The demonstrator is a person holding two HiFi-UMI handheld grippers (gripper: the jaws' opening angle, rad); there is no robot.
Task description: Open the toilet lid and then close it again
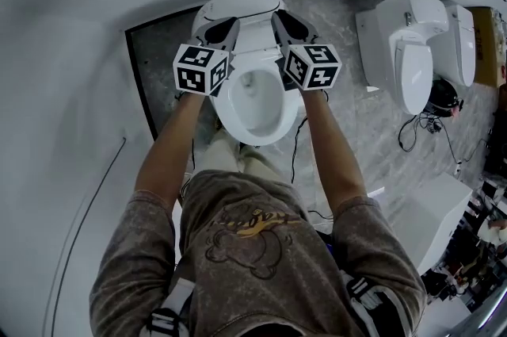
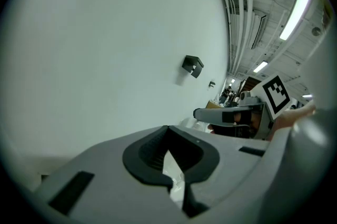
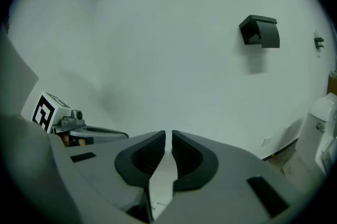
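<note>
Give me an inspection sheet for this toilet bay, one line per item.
Surface: grey marble floor, edged by white panels.
Job's things: toilet lid raised; bowl open.
Clutter: second toilet and white box to the right.
Grippers: left gripper and right gripper each have their jaws closed on a lid edge.
Cables: black cable beside the bowl; loose cables near the second toilet.
Surroundings: black wall fitting on the white wall.
</note>
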